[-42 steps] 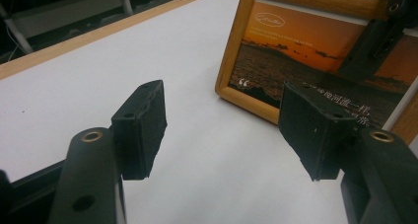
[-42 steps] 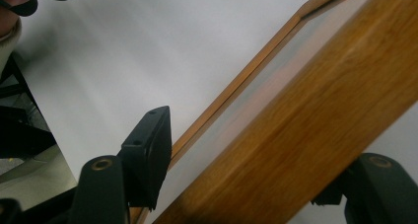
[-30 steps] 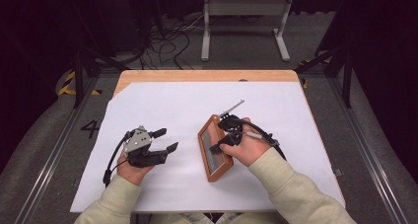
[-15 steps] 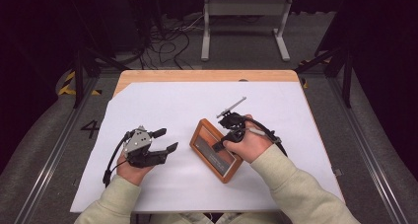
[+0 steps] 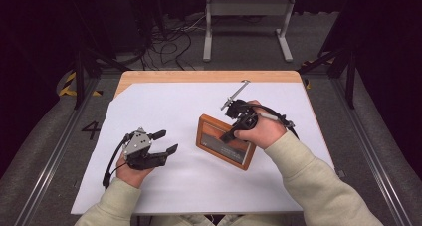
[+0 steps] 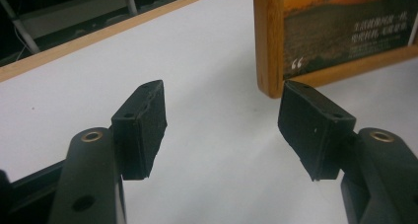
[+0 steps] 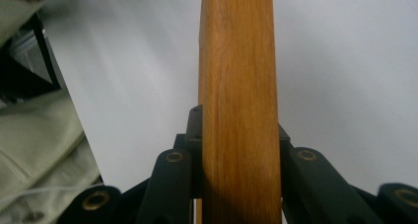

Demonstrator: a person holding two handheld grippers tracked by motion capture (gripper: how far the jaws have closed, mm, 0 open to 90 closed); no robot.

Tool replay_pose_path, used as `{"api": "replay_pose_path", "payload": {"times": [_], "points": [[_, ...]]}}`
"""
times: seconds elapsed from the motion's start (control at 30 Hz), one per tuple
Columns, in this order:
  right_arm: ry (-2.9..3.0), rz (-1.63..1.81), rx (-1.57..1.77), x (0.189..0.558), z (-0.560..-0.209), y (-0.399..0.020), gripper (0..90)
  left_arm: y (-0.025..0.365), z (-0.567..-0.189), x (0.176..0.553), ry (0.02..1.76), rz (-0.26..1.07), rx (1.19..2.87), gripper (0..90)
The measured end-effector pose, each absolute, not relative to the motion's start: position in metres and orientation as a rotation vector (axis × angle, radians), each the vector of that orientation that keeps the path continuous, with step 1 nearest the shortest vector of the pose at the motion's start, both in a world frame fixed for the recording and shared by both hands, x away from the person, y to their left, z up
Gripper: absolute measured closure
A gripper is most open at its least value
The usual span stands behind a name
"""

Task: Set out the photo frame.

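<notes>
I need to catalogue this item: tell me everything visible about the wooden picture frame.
The rectangular wooden picture frame has a warm orange-brown border around a dark sunset-toned print with small white lettering and a quotation mark. It is tilted over the white table sheet. The right gripper clamps its edge, both pads pressing the wood; its near corner shows beyond the left gripper.

Bright, even overhead light falls on the white table cover [image 5: 199, 111], while the room around it lies in darkness. Shadows are soft and faint. In the right gripper view the wooden frame [image 7: 236, 86] looks close and blurred.
</notes>
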State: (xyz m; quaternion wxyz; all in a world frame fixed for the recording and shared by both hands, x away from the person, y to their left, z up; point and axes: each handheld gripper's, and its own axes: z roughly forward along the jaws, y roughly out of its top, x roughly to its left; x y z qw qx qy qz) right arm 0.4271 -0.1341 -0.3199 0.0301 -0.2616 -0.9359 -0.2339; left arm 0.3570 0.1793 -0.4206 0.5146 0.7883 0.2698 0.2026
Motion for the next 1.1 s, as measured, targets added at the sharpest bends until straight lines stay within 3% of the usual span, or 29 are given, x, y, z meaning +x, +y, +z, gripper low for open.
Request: {"api": "replay_pose_path", "payload": {"times": [0.5,1.1], "points": [[-2.988,-0.684,-0.301,0.462,-0.317,-0.141,73.3,0.179,-0.421,0.359,0.648,0.481,1.896,35.4],[-2.922,-0.620,-0.123,0.484,-0.353,-0.140,73.4,0.179,-0.422,0.360,0.649,0.474,1.898,35.4]]}}
